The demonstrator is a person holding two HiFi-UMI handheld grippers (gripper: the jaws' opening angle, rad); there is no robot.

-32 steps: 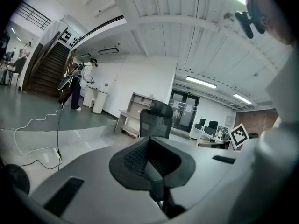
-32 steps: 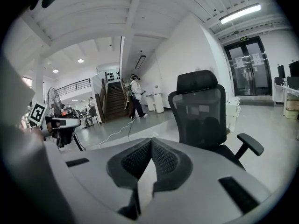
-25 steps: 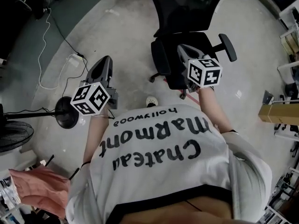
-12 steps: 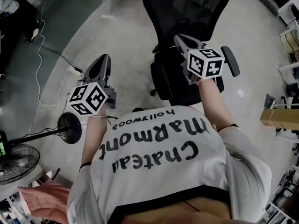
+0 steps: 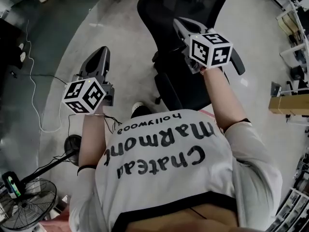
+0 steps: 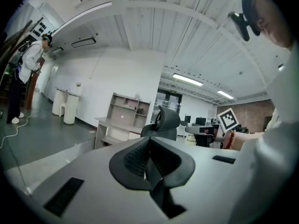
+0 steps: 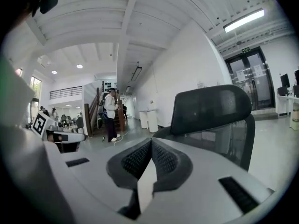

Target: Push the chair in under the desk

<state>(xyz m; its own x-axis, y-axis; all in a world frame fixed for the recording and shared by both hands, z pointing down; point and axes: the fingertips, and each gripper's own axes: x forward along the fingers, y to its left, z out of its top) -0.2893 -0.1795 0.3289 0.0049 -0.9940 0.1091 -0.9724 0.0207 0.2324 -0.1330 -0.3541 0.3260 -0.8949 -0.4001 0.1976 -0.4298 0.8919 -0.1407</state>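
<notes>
A black mesh office chair (image 5: 186,13) stands on the grey floor right ahead of me, its seat (image 5: 186,88) facing me. My right gripper (image 5: 179,24) is shut and empty, held over the chair near the backrest; whether it touches I cannot tell. In the right gripper view the chair's headrest and back (image 7: 212,113) rise just beyond the shut right gripper (image 7: 150,148). My left gripper (image 5: 100,54) is shut on nothing over bare floor, left of the chair. The left gripper view shows the shut left gripper (image 6: 149,146) and the chair's headrest (image 6: 167,119) beyond.
A pale desk with a shelf unit (image 6: 122,121) stands far ahead. A floor fan (image 5: 26,211) with round base (image 5: 72,143) and a cable (image 5: 36,79) lie at my left. A cardboard box (image 5: 288,111) and shelves sit at the right. A person (image 7: 111,113) stands far off.
I have stepped closer to the chair. The right gripper has risen from over the seat toward the backrest. The left gripper has moved forward a little. Both jaws stayed shut.
</notes>
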